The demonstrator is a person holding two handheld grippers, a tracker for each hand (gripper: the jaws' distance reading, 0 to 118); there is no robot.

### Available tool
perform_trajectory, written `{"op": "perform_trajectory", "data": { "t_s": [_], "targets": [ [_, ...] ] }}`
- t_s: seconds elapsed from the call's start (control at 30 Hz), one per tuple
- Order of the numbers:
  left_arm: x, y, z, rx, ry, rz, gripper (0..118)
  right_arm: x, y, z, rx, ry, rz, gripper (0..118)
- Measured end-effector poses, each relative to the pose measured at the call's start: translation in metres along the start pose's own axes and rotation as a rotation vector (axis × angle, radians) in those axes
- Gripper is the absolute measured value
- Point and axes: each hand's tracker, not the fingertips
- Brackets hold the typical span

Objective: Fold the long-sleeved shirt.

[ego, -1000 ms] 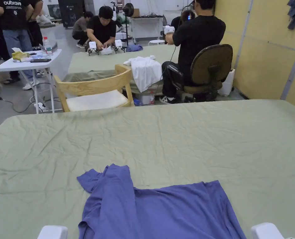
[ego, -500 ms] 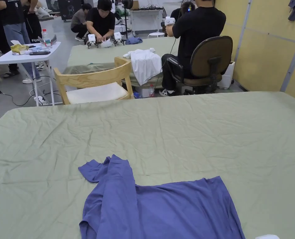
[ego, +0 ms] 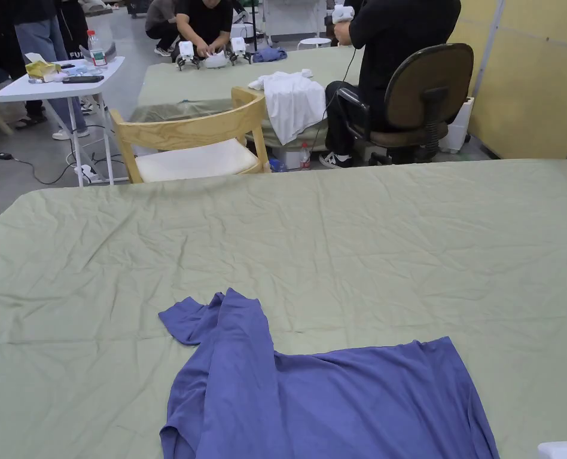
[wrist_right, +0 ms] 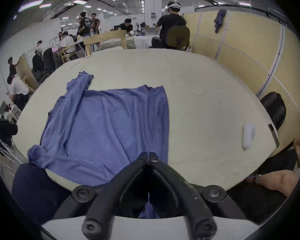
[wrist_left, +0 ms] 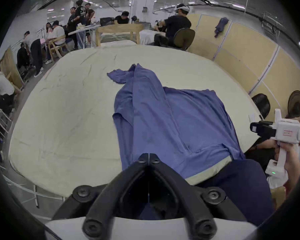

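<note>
A blue long-sleeved shirt (ego: pixel 348 406) lies spread on the green-sheeted table (ego: pixel 336 239), near the front edge. One sleeve (ego: pixel 234 334) is folded up along its left side and points away from me. My left gripper (wrist_left: pixel 148 157) hovers over the near left part of the shirt (wrist_left: pixel 163 119), shut, with nothing between its jaws. My right gripper (wrist_right: pixel 148 155) hangs over the near right hem of the shirt (wrist_right: pixel 111 122), also shut and empty. A hand holds the right gripper (wrist_left: pixel 252 128) off the table's right side. Its white casing (ego: pixel 563 449) pokes into the bottom right corner of the head view.
A white oblong object (wrist_right: pixel 248 136) and a flat dark device (wrist_right: pixel 274 136) lie near the table's right edge. A wooden chair (ego: pixel 192 143) stands beyond the far edge. Behind it, people work at another green table (ego: pixel 204 95). A yellow partition wall (ego: pixel 533 89) runs along the right.
The head camera has tipped down and shifted. The left gripper's white casing has dropped out of the bottom of the head view. The shirt lies as before.
</note>
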Motion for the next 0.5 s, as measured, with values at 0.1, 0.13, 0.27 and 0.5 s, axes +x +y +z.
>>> {"op": "perform_trajectory", "data": {
  "t_s": [0.1, 0.13, 0.27, 0.5],
  "targets": [
    [-0.001, 0.004, -0.003, 0.006, 0.0, 0.024, 0, -0.01, 0.013, -0.007, 0.011, 0.014, -0.005, 3],
    [0.0, 0.006, -0.004, 0.009, 0.002, 0.013, 0, -0.017, 0.02, -0.009, 0.015, 0.062, 0.06, 3],
    [-0.004, 0.018, -0.017, 0.004, 0.013, -0.013, 0, -0.028, 0.039, -0.039, 0.014, 0.096, 0.071, 3],
    [-0.016, 0.053, -0.056, -0.015, -0.013, -0.002, 0, -0.025, 0.046, -0.084, 0.01, 0.113, 0.024, 3]
  ]
}}
